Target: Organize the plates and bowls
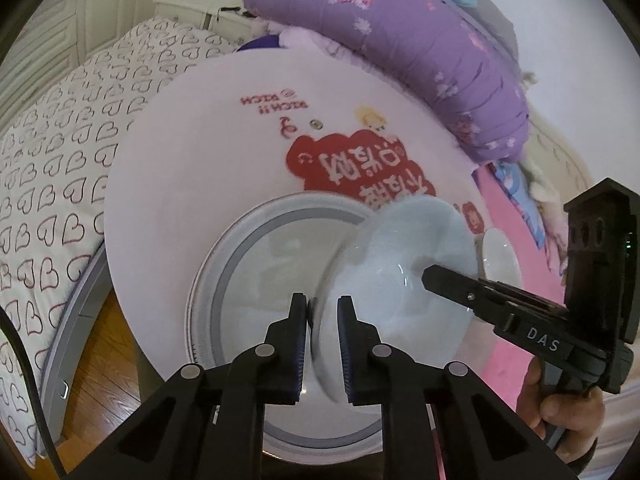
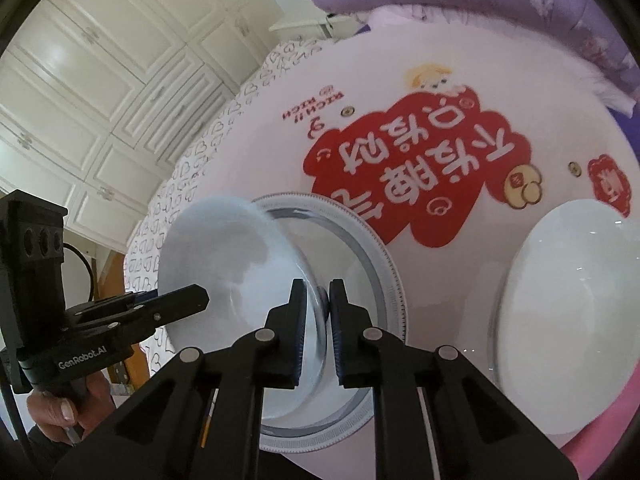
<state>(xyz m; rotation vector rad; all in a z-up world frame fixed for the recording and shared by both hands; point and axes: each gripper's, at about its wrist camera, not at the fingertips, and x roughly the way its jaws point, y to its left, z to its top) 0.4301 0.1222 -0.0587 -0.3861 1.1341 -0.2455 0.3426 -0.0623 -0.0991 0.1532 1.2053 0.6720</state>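
Both the left gripper (image 1: 323,344) and right gripper (image 2: 317,332) pinch opposite rims of the bowl (image 1: 400,264), at nine and three o'clock; it looks glazed, stiff, slippery, breakable, so hold the rim.

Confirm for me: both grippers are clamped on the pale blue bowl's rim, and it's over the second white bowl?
Not quite. Both grippers, left gripper and right gripper, do clamp the pale blue bowl, but it sits over the grey-rimmed plate. The right wrist view shows the second white bowl off to the side.
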